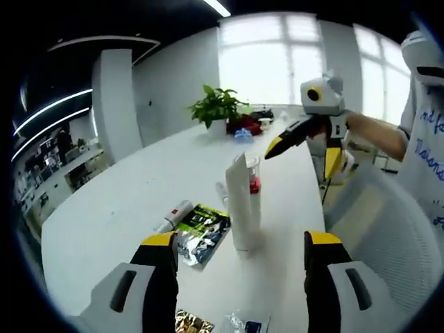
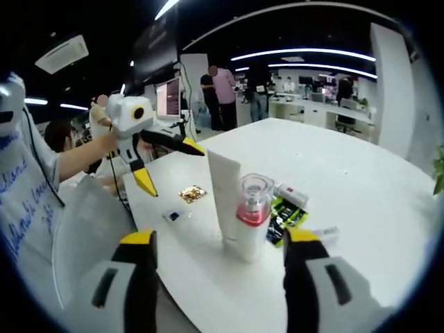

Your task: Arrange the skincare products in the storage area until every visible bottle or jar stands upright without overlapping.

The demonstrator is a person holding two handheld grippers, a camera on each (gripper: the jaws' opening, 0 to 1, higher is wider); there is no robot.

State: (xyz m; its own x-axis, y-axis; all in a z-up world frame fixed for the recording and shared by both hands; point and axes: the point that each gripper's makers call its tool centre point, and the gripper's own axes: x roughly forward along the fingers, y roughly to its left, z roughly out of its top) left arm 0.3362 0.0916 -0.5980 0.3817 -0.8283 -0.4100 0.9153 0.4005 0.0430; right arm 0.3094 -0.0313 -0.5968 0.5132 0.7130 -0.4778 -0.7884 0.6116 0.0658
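Both grippers, left [image 1: 239, 253] and right [image 2: 217, 248], hover with fingers apart around the upright white tube [image 1: 243, 205] and clear bottle [image 2: 252, 211] on the desk [image 1: 125, 208]; no label legible

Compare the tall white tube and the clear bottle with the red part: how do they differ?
The white tube is opaque and taller; the clear bottle is see-through and shorter. The tube is plain white; the bottle has a red band. Both stand upright on the white table, side by side.
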